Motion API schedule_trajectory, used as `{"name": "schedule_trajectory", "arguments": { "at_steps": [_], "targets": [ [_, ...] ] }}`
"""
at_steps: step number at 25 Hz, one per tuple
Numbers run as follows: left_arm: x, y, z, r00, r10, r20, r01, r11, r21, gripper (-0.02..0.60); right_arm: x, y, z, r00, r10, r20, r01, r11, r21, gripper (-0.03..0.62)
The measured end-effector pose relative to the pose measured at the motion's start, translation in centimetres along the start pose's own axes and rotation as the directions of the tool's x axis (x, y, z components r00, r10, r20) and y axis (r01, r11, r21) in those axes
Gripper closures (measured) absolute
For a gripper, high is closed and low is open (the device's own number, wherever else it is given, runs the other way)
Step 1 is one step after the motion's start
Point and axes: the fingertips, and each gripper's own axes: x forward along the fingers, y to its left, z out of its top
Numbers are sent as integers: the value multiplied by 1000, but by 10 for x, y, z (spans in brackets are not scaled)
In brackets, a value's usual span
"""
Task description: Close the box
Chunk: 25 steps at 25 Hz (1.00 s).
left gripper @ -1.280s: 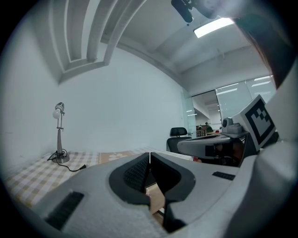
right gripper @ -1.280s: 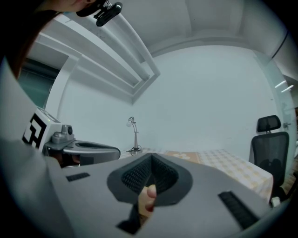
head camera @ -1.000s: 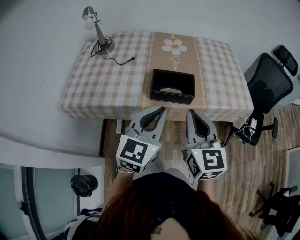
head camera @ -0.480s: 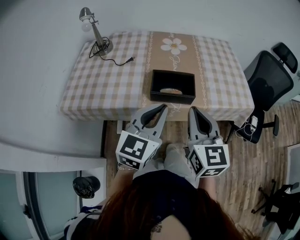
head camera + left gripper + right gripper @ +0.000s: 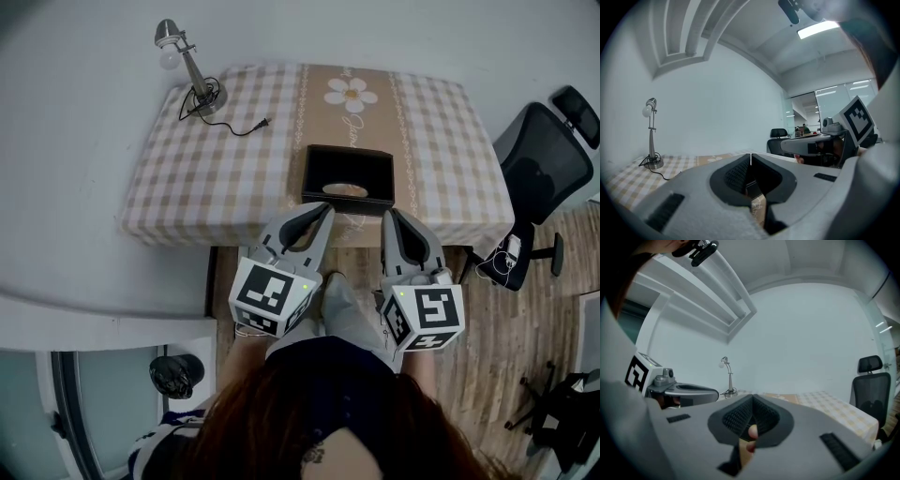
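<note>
Holding: nothing. Left gripper (image 5: 323, 211) & right gripper (image 5: 390, 217) each have jaws pressed together, empty, close to body, just short of table edge.
Box spot: black box (image 5: 349, 178) on checked table (image 5: 216, 159), near front edge, just ahead of both tips; open, pale item inside.
Handling (est.): prob. light, stiff card w/ thin walls; may slide on cloth. Lid/flap not made out. Steady a side wall, push w/ other gripper.
Far: lamp (image 5: 194, 73) at back-left corner; chair (image 5: 542, 169) off to right.
Count: 2 grippers, 1 box, 1 lamp, 1 chair.
</note>
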Motion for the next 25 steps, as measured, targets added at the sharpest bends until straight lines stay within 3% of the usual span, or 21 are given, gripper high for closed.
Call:
{"name": "schedule_trajectory", "arguments": {
  "at_steps": [25],
  "targets": [
    [55, 58, -4, 998, 35, -52, -36, 999, -4, 552, 66, -52, 0, 999, -15, -39, 15, 1000, 2, 577]
  ]
}}
